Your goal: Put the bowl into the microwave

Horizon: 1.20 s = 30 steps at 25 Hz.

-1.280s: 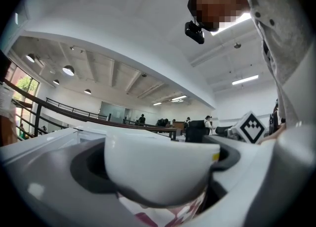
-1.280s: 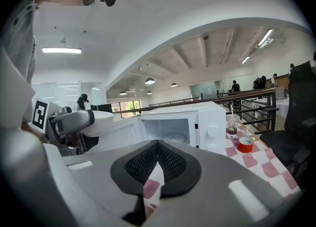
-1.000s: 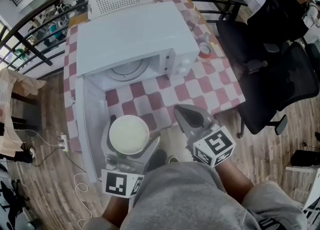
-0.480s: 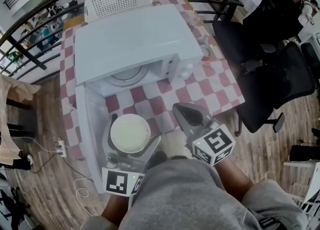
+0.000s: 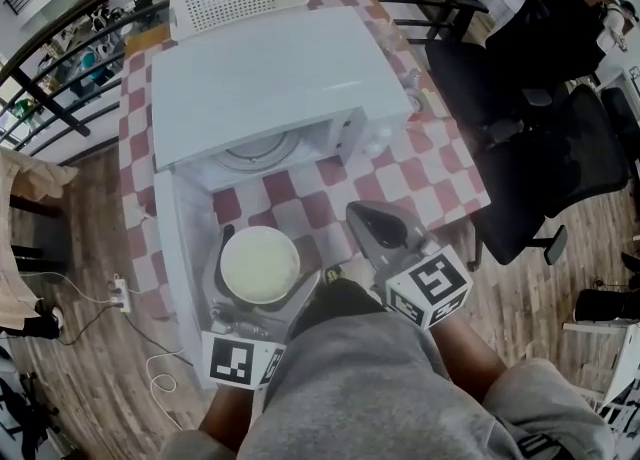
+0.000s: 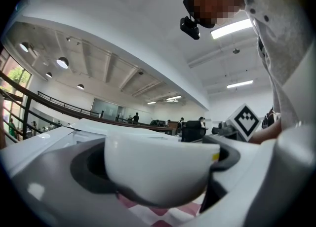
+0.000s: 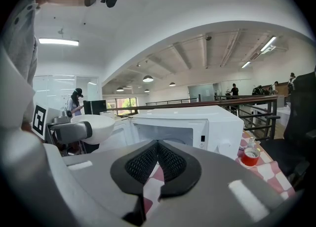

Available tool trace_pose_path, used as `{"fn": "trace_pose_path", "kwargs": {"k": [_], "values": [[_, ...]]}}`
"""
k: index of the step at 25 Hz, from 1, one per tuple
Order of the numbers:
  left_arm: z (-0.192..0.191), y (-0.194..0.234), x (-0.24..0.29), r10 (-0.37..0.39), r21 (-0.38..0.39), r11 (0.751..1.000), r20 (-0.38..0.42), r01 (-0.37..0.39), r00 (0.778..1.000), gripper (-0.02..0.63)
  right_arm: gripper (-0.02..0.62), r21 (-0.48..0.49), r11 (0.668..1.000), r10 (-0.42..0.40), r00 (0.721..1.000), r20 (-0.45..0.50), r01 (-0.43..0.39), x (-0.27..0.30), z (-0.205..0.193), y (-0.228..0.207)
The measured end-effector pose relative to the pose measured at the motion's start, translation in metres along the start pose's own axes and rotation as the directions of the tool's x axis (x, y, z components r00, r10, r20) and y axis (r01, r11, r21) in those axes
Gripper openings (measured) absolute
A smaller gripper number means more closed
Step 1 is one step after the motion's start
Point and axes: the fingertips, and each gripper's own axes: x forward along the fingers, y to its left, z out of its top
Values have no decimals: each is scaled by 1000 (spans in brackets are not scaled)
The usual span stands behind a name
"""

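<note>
White china was the load at this moment: the bowl sat clamped in the left gripper, whose jaws were spread wide around its sides and pressed against them, so the bowl hung upright above the near edge of the checked tablecloth. In the left gripper view the dark pads cupped it on both flanks and nothing else stood between them. By my judgement the step in hand was the carry toward the oven, with the placing itself not yet done. The microwave stood at 12 o'clock from the bowl, its door swung fully open and lying along the bowl's 9 o'clock side, and the glass turntable showed bare inside the cavity. The next move would probably call for a level push toward 12 o'clock, keeping the bowl clear of the door on the left and low enough to pass under the top of the opening, then setting it onto the turntable before the jaws let go. The right gripper was at 3 o'clock from the bowl and apart from it, its ribbed pads pressed together with nothing between them, pointing at the oven front and idle. A small red cup stood on the cloth at about 3 o'clock from the microwave, out of the bowl's likely path.
</note>
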Motion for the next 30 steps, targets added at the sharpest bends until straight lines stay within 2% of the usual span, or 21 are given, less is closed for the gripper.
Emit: {"fn": "trace_pose_path", "kwargs": {"k": [11,18,26,30], "values": [[-6,12,12,86,-26,996,-27,-87,996,540,-2,4,998,63,998,6,-63,23,8,-9],[-9,18,35,111,-7,994,-35,-112,993,540,-2,6,995,98,995,5,-98,36,9,-23],[-30,35,62,158,25,987,-79,-157,984,540,-2,13,994,112,994,21,-112,47,13,-42],[-44,44,75,189,16,982,-95,-188,977,540,-2,19,993,118,993,19,-118,50,9,-50]]}}
